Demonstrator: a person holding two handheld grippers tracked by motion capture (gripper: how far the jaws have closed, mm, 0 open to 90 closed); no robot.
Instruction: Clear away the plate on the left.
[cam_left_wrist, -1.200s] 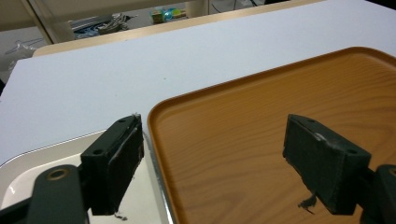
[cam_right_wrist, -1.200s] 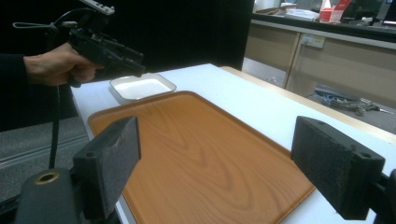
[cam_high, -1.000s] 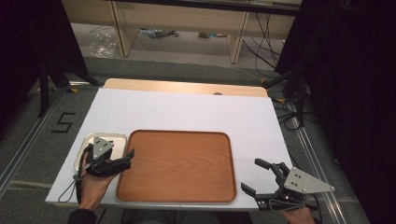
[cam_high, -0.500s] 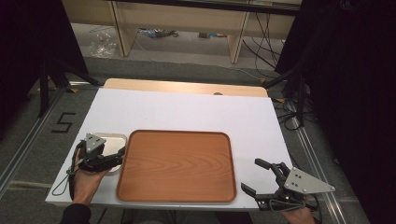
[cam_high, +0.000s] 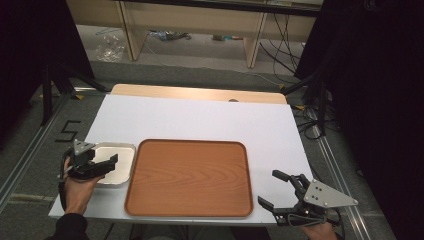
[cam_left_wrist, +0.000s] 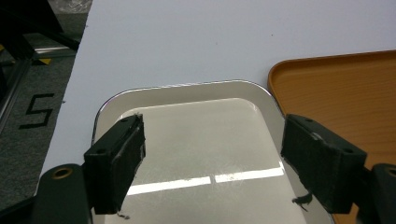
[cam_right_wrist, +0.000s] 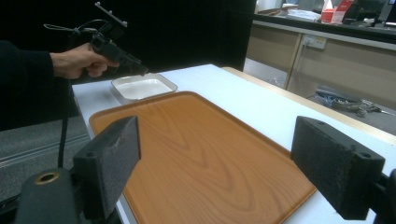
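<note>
Hovering over the near edge of the small metal dish (cam_left_wrist: 196, 135), the left gripper (cam_left_wrist: 212, 154) has its jaws spread wide, one pad over each side of the dish and nothing between them. Whether the pads touch the metal is hard to tell from this close view. From above, the left gripper (cam_high: 102, 165) sits at the dish's (cam_high: 117, 165) near-left side, the person's hand (cam_high: 77, 192) behind it. Just to the gripper's right, the dish lies beside the big wooden tray (cam_high: 189, 177), their rims almost meeting. Beyond the tray's far right corner, well apart, the right gripper (cam_high: 280, 192) rests near the table (cam_high: 200, 117) edge with jaws wide apart and empty. Ahead of its pads (cam_right_wrist: 109, 163) stretches the tray (cam_right_wrist: 196, 154).
</note>
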